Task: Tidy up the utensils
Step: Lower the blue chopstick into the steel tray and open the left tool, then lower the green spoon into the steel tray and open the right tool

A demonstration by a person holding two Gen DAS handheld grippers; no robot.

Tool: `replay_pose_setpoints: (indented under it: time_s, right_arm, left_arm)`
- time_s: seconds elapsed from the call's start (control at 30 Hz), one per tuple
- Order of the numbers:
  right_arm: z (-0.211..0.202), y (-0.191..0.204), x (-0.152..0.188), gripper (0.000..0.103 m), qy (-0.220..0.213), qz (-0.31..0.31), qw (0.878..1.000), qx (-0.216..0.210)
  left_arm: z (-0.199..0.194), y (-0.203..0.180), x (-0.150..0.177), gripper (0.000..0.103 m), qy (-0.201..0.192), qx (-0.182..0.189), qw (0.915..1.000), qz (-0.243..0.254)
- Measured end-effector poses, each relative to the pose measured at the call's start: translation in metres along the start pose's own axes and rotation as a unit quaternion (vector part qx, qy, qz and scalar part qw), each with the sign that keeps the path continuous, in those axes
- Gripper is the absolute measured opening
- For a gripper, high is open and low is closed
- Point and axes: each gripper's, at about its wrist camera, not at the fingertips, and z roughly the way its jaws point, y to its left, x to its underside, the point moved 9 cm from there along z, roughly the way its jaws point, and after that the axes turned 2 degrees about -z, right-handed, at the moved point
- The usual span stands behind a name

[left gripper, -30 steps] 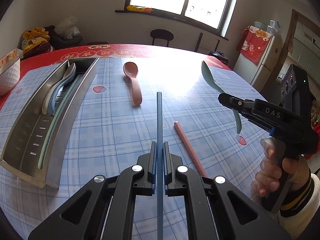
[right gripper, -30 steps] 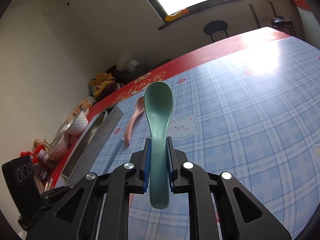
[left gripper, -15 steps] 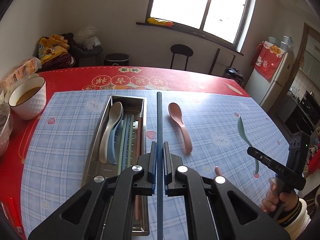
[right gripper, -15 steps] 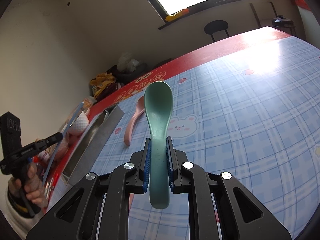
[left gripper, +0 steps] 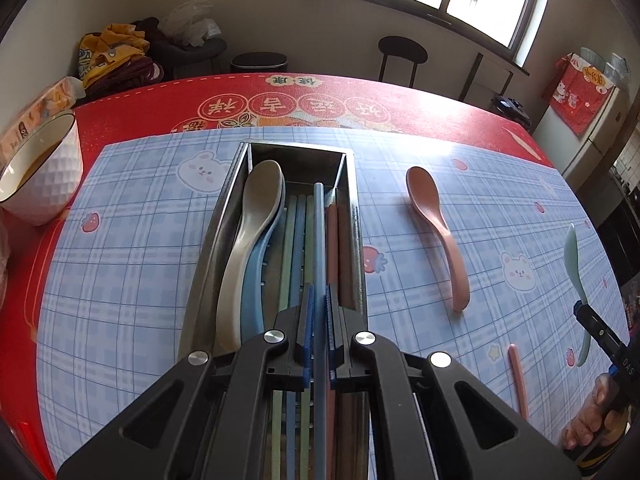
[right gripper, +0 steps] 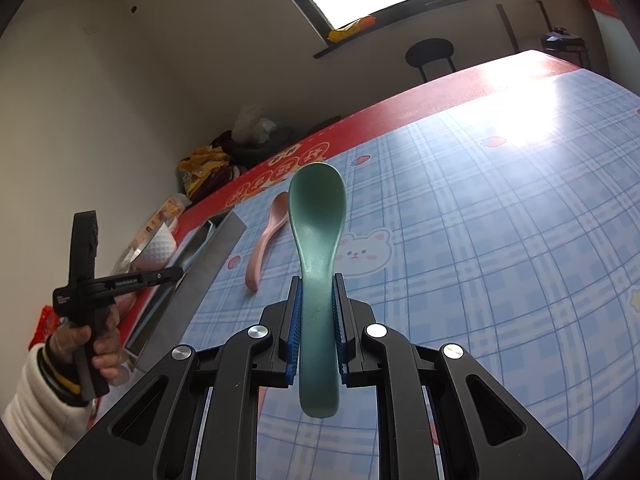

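Note:
My left gripper (left gripper: 318, 300) is shut on a blue chopstick (left gripper: 318, 240), held lengthwise above the steel utensil tray (left gripper: 224, 208). Inside the tray lie a beige spoon (left gripper: 250, 224), a blue spoon beneath it, and several green, blue and pink chopsticks. My right gripper (right gripper: 317, 292) is shut on the handle of a green spoon (right gripper: 318, 220), bowl pointing away, above the checked cloth. A pink spoon (left gripper: 436, 232) and a pink chopstick (left gripper: 518, 380) lie on the cloth right of the tray. In the right wrist view the left gripper (right gripper: 176, 274) hangs over the tray (right gripper: 212, 256).
A white bowl (left gripper: 40, 176) with brown liquid stands at the table's left edge, beside a snack packet. A black stool (left gripper: 402, 50), a bin and piled clothes sit beyond the table's far edge. The right hand and its gripper (left gripper: 596, 332) hover at the right.
My left gripper has swung left with the blue chopstick, from over the open cloth to directly above the tray. The right gripper and its green spoon have stayed put.

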Motion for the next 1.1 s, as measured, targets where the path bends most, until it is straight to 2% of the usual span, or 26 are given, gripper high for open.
replay_pose_setpoints:
  time_s: [0.13,0.23,0.3,0.37,0.43,0.5,0.53,0.6,0.67,0.77,0.87,1.1]
  right_arm:
    - [-0.001,-0.001,0.001,0.014,-0.001,0.001,1.0,0.001]
    - [-0.001,-0.001,0.001,0.014,-0.001,0.002,1.0,0.003]
    - [-0.001,-0.001,0.001,0.014,0.0,0.003,1.0,0.004]
    - [-0.001,-0.002,0.001,0.014,0.001,0.003,1.0,0.005]
    - [-0.001,-0.002,0.001,0.014,0.001,0.004,1.0,0.006]
    - [-0.001,-0.003,0.001,0.014,0.001,0.006,1.0,0.007]
    - [-0.001,-0.003,0.0,0.014,0.002,0.007,1.0,0.008]
    - [-0.001,-0.003,0.0,0.014,0.003,0.007,1.0,0.01]
    - [0.0,-0.003,0.001,0.014,0.005,0.005,1.0,0.013]
    - [0.004,0.0,0.002,0.014,0.01,-0.001,1.0,0.022]
    - [0.009,0.002,0.002,0.014,0.015,-0.005,0.999,0.034]
    - [0.024,0.002,0.004,0.014,0.038,-0.018,0.995,0.087]
  left_arm:
    - [0.005,0.001,-0.001,0.006,0.006,-0.006,0.9999,0.01]
    - [-0.001,-0.003,-0.001,0.009,-0.006,-0.003,0.9997,0.025]
    - [-0.009,-0.006,-0.001,0.02,-0.02,-0.008,0.9991,0.037]
    - [-0.02,-0.008,0.001,0.025,-0.035,-0.01,0.9984,0.044]
    - [-0.03,-0.009,0.005,0.037,-0.055,-0.017,0.997,0.051]
    - [-0.041,-0.008,0.011,0.055,-0.078,-0.025,0.9949,0.06]
    - [-0.046,-0.008,0.015,0.059,-0.087,-0.028,0.9938,0.063]
    - [-0.055,-0.006,0.023,0.08,-0.106,-0.035,0.9913,0.07]
    - [-0.065,-0.002,0.029,0.091,-0.13,-0.033,0.9884,0.072]
    - [-0.077,0.007,0.035,0.096,-0.156,-0.045,0.9839,0.075]
    - [-0.084,0.02,0.038,0.097,-0.176,-0.058,0.9803,0.068]
    - [-0.091,0.044,0.042,0.097,-0.208,-0.051,0.9761,0.039]
